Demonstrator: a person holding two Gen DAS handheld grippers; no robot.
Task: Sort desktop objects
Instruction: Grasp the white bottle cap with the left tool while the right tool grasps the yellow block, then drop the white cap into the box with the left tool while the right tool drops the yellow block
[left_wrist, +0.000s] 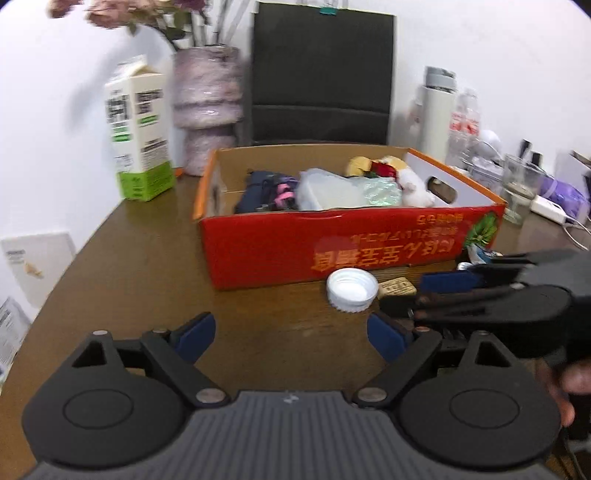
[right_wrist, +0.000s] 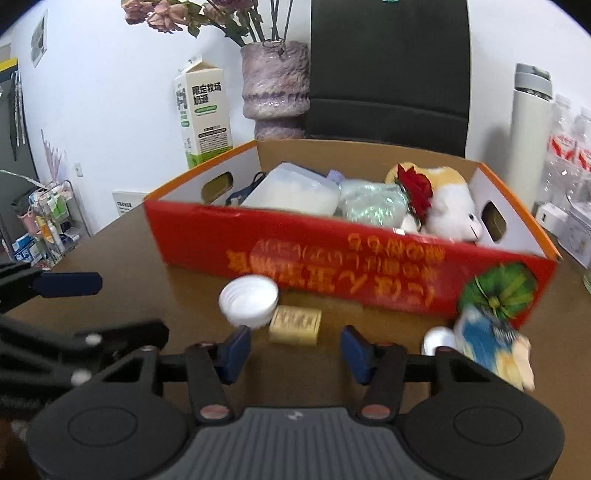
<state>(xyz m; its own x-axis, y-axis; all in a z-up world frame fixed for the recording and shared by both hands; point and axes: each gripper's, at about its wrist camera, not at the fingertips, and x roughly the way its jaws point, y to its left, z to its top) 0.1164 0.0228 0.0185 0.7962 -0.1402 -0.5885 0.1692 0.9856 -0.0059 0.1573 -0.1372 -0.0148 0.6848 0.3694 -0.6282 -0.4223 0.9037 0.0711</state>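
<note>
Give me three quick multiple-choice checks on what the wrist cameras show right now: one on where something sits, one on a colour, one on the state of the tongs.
1. Where is the white cap?
A. inside the box
B. on the table in front of the red box, beside the small tan block
C. held in the tongs

2. What colour is the box's front wall?
A. red with yellow print
B. plain blue
C. black

3. How do the right tongs stand?
A. shut on the cap
B. shut on the block
C. open, holding nothing

Answers:
1 B: the cap lies on the brown table just short of the box wall, with the block next to it.
2 A: the wall facing both cameras is red with yellow characters.
3 C: the blue pads stand apart with bare table between them, and the block lies just ahead of them.
</note>
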